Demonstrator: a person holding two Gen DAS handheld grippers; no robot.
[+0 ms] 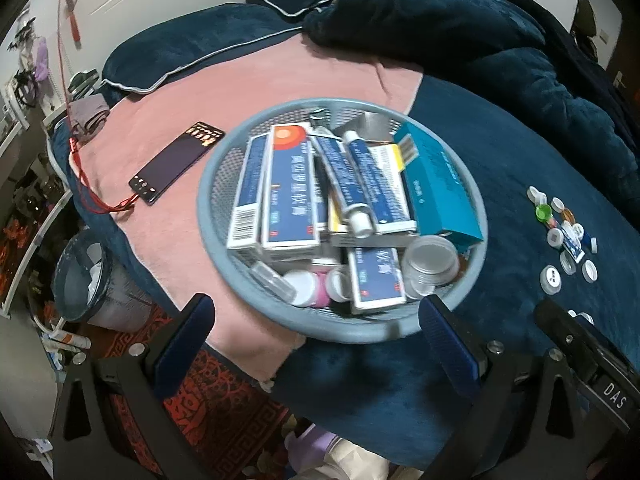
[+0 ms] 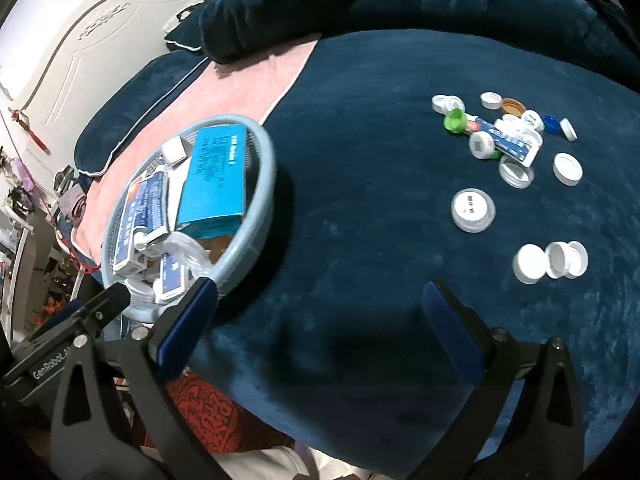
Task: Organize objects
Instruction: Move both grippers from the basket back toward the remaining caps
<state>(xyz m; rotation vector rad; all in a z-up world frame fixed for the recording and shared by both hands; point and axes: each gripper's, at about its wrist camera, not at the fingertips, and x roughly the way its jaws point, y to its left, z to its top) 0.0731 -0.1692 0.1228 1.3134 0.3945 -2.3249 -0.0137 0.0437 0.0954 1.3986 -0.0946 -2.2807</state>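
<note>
Left claw [image 1: 316, 328] spread wide, holding nothing, blue-padded fingers [image 1: 186, 340] poised either side of the near rim of the round blue mesh basket [image 1: 340, 328] — not touching, as far as can be told. Right claw [image 2: 320, 324] likewise wide and empty, hanging over bare blue bedspread [image 2: 360, 200] near the bed's front edge. Basket set where the pink blanket [image 1: 160, 152] meets the bedspread, heaped with blue-and-white ointment boxes [image 1: 290, 184], two tubes [image 1: 362, 184], a teal carton [image 1: 438, 188] and clear jars [image 1: 430, 266]; box lettering Chinese, too blurred to read. Loose bottle caps [image 2: 508, 140] scattered toward the bed's right side, well apart from the basket. Dark phone [image 1: 176, 162] on the blanket. Readable writing: "DAS" and "GenRobot" on the claw bodies.
</note>
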